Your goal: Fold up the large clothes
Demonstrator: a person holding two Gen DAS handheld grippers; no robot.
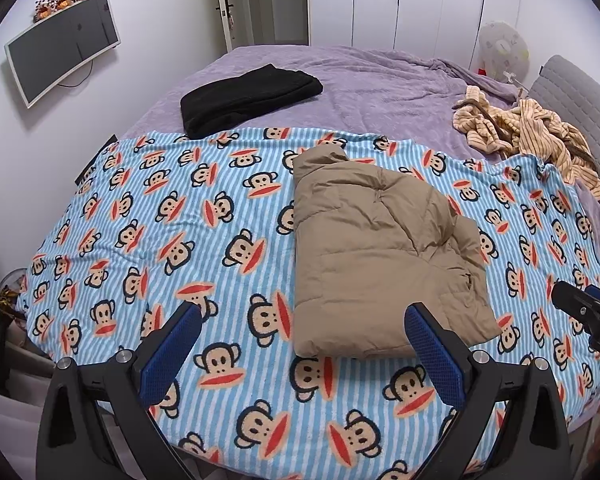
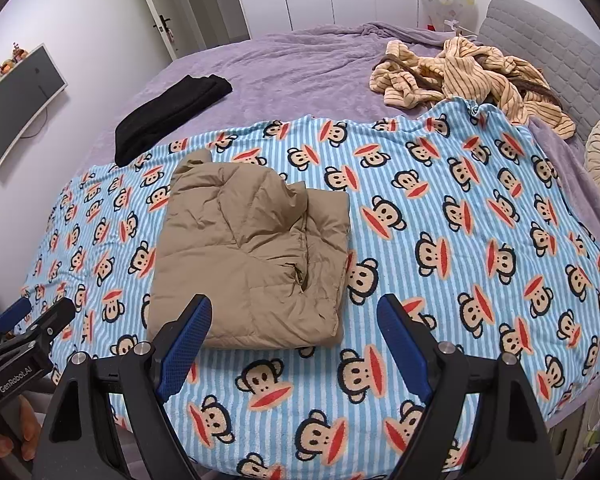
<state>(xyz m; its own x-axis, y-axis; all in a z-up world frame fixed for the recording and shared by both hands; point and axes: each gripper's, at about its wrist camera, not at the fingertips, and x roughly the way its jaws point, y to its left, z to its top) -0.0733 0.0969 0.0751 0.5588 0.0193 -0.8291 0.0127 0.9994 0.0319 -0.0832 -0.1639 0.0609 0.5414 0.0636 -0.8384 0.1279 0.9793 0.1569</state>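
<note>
A tan padded jacket (image 1: 376, 248) (image 2: 252, 256) lies folded into a thick rectangle on a blue striped blanket with a monkey print (image 1: 180, 240) (image 2: 460, 220). My left gripper (image 1: 302, 312) hovers above the blanket at the jacket's near edge, open, nothing between its blue pads. My right gripper (image 2: 294, 306) hangs open over the jacket's near right corner, also holding nothing. Each gripper shows at the edge of the other's view: the right one (image 1: 588, 312), the left one (image 2: 32, 320).
A folded black garment (image 1: 248, 98) (image 2: 168, 114) rests on the purple bedspread (image 1: 380, 84) behind the blanket. A crumpled yellow striped garment (image 1: 528, 132) (image 2: 464, 76) lies at the back right by the grey headboard (image 2: 548, 48). A wall screen (image 1: 60, 46) hangs left.
</note>
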